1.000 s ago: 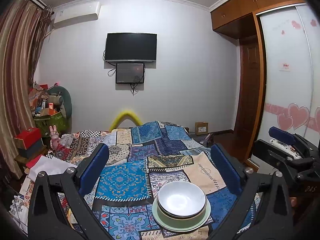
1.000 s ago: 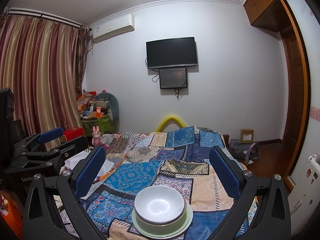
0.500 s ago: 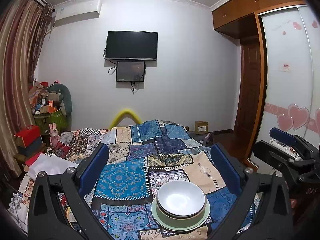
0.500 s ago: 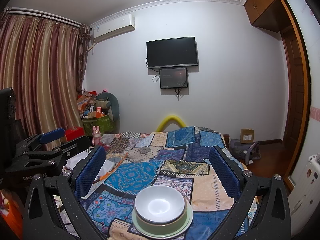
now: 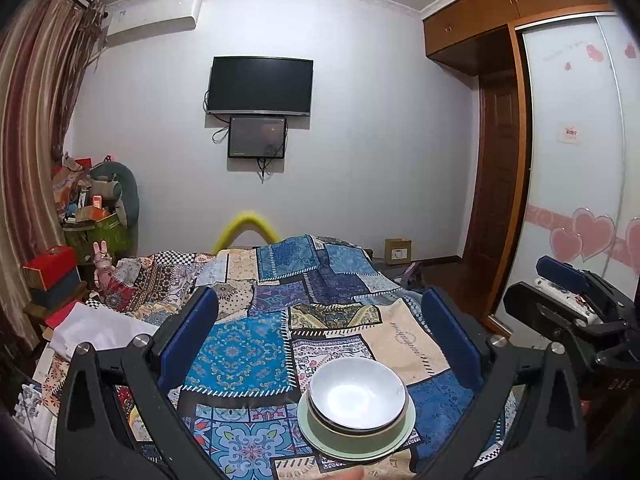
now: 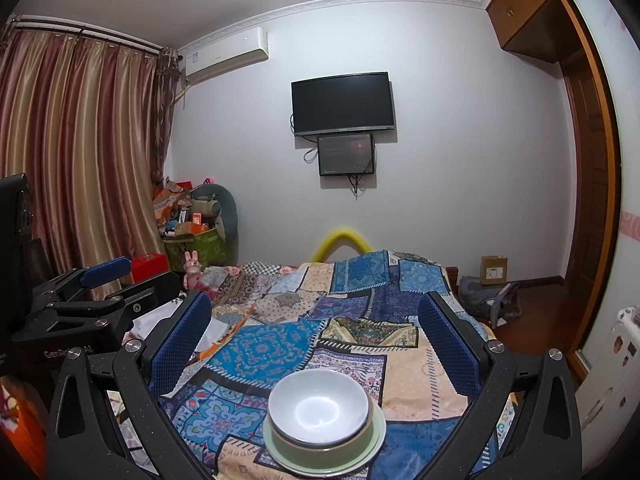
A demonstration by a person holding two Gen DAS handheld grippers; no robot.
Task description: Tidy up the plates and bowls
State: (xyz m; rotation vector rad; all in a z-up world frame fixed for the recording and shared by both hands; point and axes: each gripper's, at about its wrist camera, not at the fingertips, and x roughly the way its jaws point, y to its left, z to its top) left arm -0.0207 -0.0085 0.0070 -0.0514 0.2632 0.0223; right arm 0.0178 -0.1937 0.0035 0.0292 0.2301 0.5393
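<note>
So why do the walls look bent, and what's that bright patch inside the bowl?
Both wrist views are fisheye, so the curtain and wardrobe door bow outward and the corners go black. The patch in the white bowl is glare from room light, seen in the right view too. Focus is sharp in both views.
</note>
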